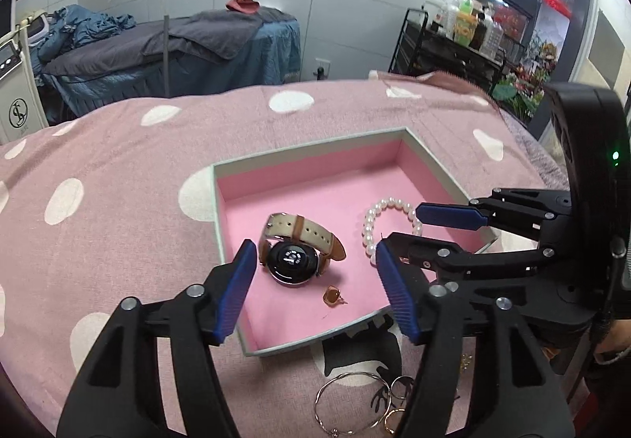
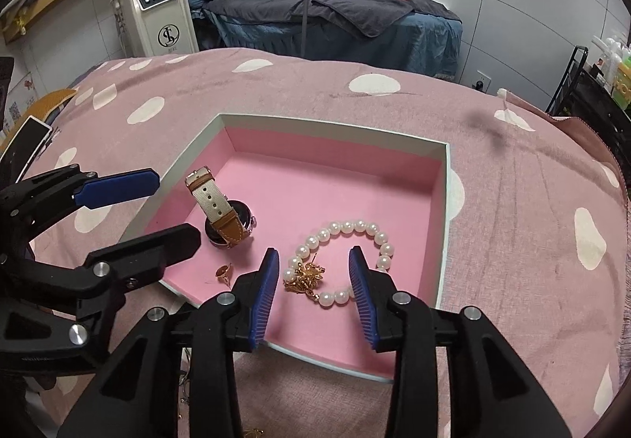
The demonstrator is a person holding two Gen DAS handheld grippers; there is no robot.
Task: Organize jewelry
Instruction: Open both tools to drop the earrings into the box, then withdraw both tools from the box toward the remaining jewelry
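Note:
An open box with a pink lining point(image 1: 355, 197) point(image 2: 394, 185) sits on the pink spotted cloth. In it lie a watch with a tan strap point(image 1: 294, 258) point(image 2: 226, 219), a pearl bracelet point(image 1: 370, 225) point(image 2: 355, 229), a small amber earring point(image 1: 332, 296) point(image 2: 224, 273) and a gold chain piece point(image 2: 305, 276). My left gripper point(image 1: 311, 288) is open and empty, over the box's near edge by the watch. My right gripper point(image 2: 311, 292) is open and empty, just above the gold piece and pearls; it also shows in the left wrist view point(image 1: 426, 236).
Thin metal bangles and rings point(image 1: 355, 406) lie on the cloth in front of the box. Small gold bits point(image 2: 252, 432) lie at the near edge. A massage bed point(image 2: 355, 15), a white machine point(image 2: 157, 12) and a bottle rack point(image 1: 453, 39) stand behind.

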